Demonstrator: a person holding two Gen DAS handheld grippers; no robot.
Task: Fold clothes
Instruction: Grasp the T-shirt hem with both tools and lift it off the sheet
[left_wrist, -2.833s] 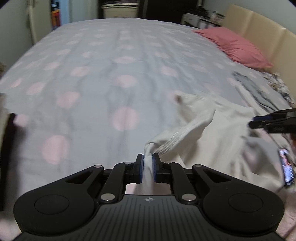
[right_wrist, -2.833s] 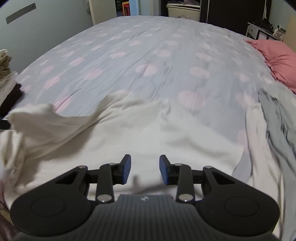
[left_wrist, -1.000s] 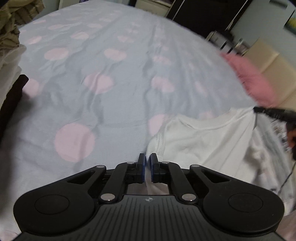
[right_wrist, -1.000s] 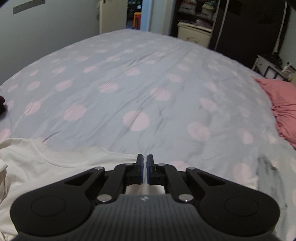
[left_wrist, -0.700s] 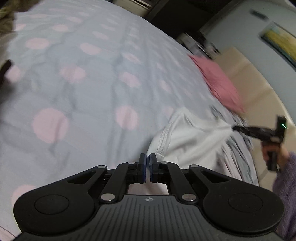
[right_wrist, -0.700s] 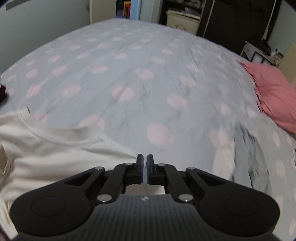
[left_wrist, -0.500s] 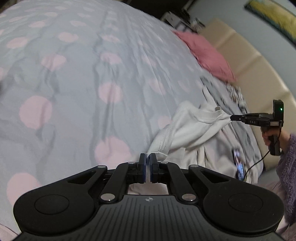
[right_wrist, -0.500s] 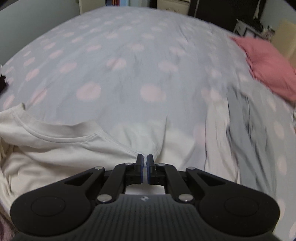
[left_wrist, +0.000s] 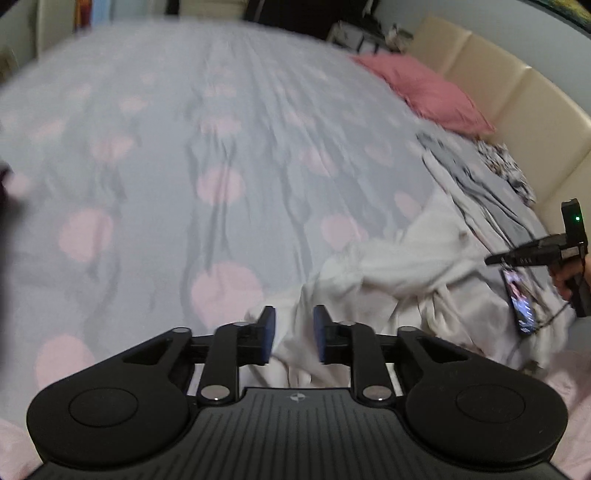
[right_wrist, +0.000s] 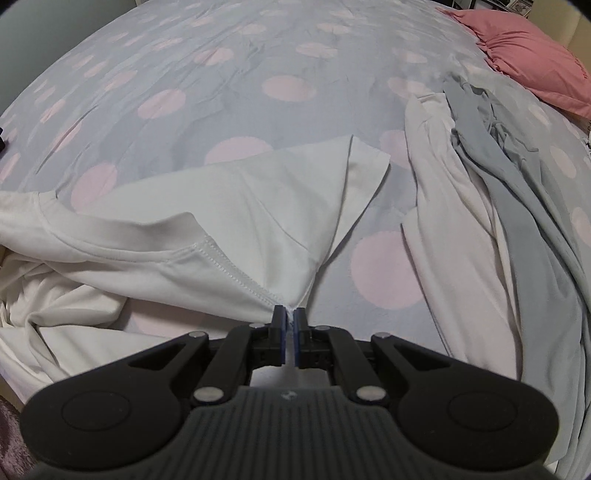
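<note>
White T-shirt (right_wrist: 229, 221): lies on the bed (right_wrist: 221, 92), at the near edge, partly crumpled. Its long axis runs roughly crosswise to the right wrist view, from the bunched fabric at the left toward the short sleeve (right_wrist: 364, 173) at the right. The sleeve opening points away from the camera, toward the far side of the bed. The stitched neckline runs diagonally toward the right gripper.

Right gripper (right_wrist: 290, 319): jaws together, clamped on a fold of the T-shirt at the shoulder, where the neckline stitching ends. The fabric fans out from that pinch point.

Left gripper (left_wrist: 292, 332): jaws apart, nothing between the pads in contact. Crumpled T-shirt fabric (left_wrist: 388, 273) lies beyond and below the gap; whether a pad touches cloth cannot be told. This view is motion-blurred.

Relative to the T-shirt:
- A second white garment (right_wrist: 454, 221) lies just to its right, elongated toward the far side of the bed.
- A grey garment (right_wrist: 517, 177) lies beside and partly over that second garment, same orientation.
- A pink pillow (right_wrist: 532, 51) sits well beyond, at the far right corner, against a cream padded headboard (left_wrist: 517, 96).
- A phone (left_wrist: 519, 299) with a lit screen lies on the bed to the right of the crumpled fabric, near the hand (left_wrist: 569, 280) holding the right gripper in the left wrist view.

No containers are visible
</note>
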